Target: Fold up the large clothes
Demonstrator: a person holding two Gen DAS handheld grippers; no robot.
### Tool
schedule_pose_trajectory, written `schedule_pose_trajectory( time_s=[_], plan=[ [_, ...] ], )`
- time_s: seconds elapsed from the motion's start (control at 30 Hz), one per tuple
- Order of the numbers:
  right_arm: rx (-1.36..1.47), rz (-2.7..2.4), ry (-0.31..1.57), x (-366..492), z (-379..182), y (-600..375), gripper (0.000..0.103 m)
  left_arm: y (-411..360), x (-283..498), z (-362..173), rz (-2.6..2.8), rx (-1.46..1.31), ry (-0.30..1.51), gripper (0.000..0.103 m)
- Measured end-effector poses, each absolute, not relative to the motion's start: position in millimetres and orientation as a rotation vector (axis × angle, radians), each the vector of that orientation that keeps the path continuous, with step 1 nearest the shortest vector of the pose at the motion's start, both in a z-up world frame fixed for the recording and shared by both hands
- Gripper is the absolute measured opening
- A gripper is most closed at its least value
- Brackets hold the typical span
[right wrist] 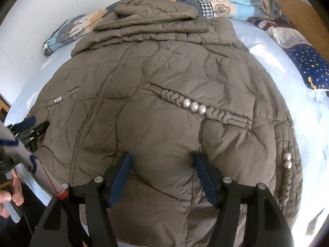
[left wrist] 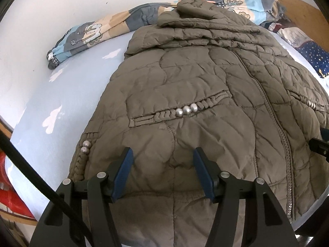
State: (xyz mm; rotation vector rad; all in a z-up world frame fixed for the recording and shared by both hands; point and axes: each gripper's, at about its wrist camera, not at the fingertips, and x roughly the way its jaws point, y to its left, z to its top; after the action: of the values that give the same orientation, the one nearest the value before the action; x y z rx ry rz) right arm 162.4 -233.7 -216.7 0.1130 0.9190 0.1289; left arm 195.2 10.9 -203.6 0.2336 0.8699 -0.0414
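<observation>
A large olive-brown quilted jacket (left wrist: 205, 82) lies front up on a pale blue bed, zipper closed, sleeves folded across its upper part. It also shows in the right wrist view (right wrist: 164, 78). My left gripper (left wrist: 162, 154) is open over the jacket's lower left part, below the pearl-trimmed pocket (left wrist: 186, 110). My right gripper (right wrist: 161, 158) is open over the lower right part, below the other pearl-trimmed pocket (right wrist: 194, 106). Neither holds anything. The left gripper also shows at the left edge of the right wrist view (right wrist: 28, 127), the right gripper at the right edge of the left wrist view (left wrist: 320, 144).
A patchwork quilt (left wrist: 86, 35) lies bunched along the white wall behind the jacket. A navy starred pillow (right wrist: 308, 65) and a wooden headboard (right wrist: 298, 10) are at the right. Bare blue sheet (left wrist: 67, 86) lies left of the jacket. A hand (right wrist: 10, 193) is at lower left.
</observation>
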Motion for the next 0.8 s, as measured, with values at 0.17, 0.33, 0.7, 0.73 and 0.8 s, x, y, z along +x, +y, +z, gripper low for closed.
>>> schedule_pose_trajectory(
  time_s=[0.17,0.33,0.7,0.73,0.8],
  plan=[
    [0.108,0.131,0.917,163.0,-217.9,-232.6,0.071,10.3,195.2,-203.8,-0.046,0.240,0.866,0.060],
    [0.104,0.143,0.912,160.9,-218.2,-233.4,0.072,9.4,194.4,-203.4,-0.049,0.244,0.864,0.060],
    [0.184,0.109,0.823,140.5,-196.2,-266.9,0.072,10.7,190.5,-202.4,-0.056,0.246,0.860,0.060],
    [0.191,0.090,0.813,138.3,-194.3,-272.0,0.072,10.8,190.1,-202.2,-0.056,0.247,0.859,0.060],
    [0.230,0.030,0.789,132.3,-191.4,-291.2,0.072,10.5,189.9,-202.2,-0.054,0.246,0.859,0.060]
  ],
)
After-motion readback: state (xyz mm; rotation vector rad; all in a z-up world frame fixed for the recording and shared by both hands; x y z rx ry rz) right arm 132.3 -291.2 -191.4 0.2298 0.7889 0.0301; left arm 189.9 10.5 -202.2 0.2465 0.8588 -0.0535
